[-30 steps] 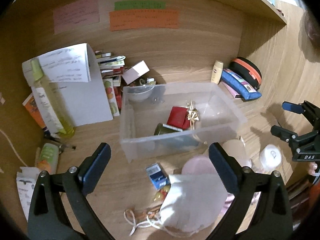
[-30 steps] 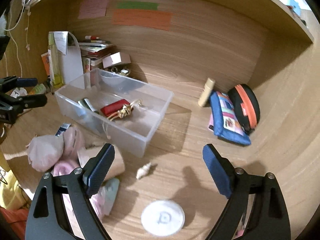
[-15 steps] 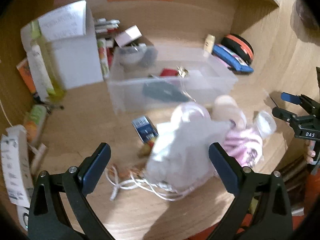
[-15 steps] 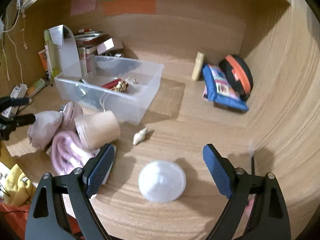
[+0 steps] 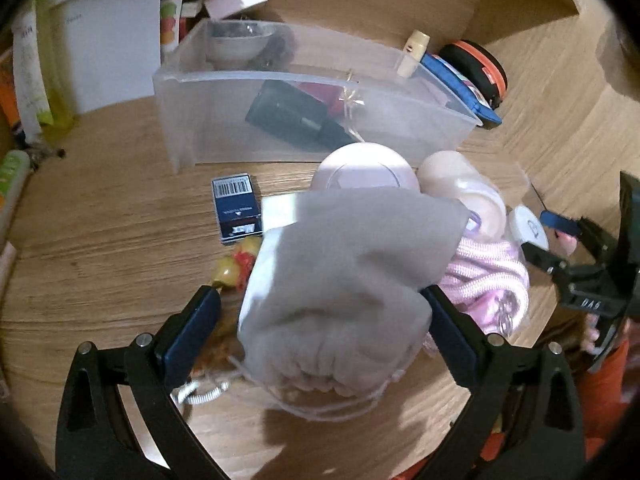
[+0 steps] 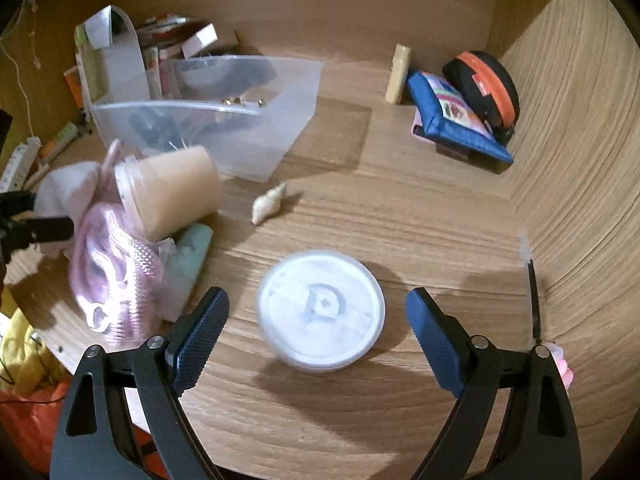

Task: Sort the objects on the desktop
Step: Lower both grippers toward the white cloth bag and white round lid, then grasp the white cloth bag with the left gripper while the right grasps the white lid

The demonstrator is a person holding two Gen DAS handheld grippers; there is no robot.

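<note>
The left gripper has its jaws spread wide on either side of a pale grey drawstring pouch, which lies on the table with its gathered, corded mouth toward the gripper and its long axis running away toward the clear plastic bin; whether the pads actually touch the cloth is hard to tell, though the right-hand pad sits just against its edge. Tucked behind the pouch are a round pink lid and a beige cup lying on its side, with a pink corded bundle to the right of it. A dark blue box with a barcode lies flat just in front of the bin, its long axis pointing toward the bin wall, and a small yellow and red toy peeks out beside the pouch. Inside the bin a dark cylindrical object lies slanted. The right gripper also has its jaws spread open, straddling a white round container lid that rests flat on the table, clear of both pads. Farther off, a small pale shell lies with its tip pointing toward the bin, and a blue pouch leans against a black and orange case near the back corner.
</note>
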